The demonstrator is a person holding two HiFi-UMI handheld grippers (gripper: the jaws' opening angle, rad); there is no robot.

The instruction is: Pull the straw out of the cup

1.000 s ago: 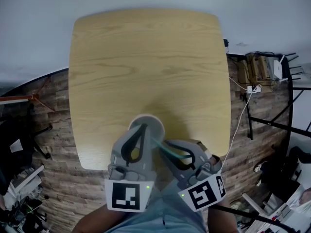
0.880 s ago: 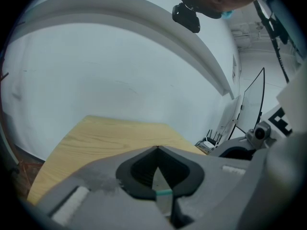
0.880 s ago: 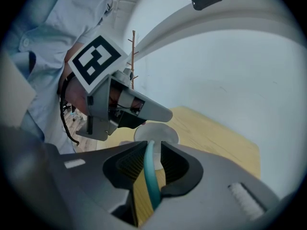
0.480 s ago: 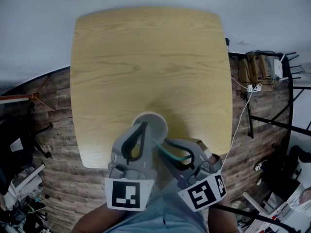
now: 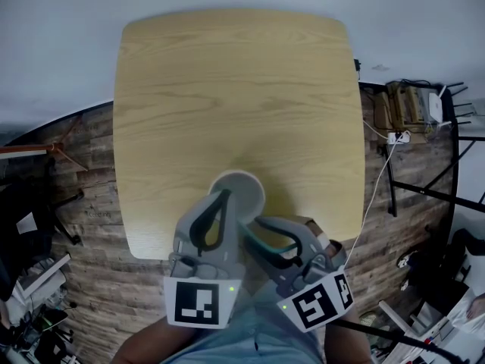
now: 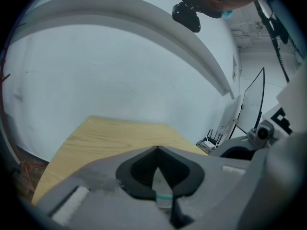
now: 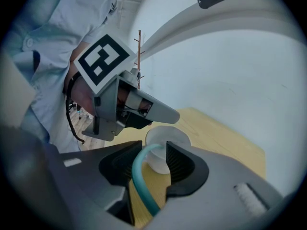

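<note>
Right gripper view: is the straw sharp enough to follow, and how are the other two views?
Right gripper view: straw sharp between the opening jaws, cup clear beyond them, edges bowed and dark. Left gripper view: wall lines curve strongly, jaws soft up close. Head view: even light, soft cup shadow on the table, corners bent.

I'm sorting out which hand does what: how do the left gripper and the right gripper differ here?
The left gripper has its jaws shut; the right gripper has its jaws apart and opening. The left gripper pinches the white cup at its rim; the right gripper only has the teal straw lying loose between its jaws. Both reach in side by side over the near edge of the table.
</note>
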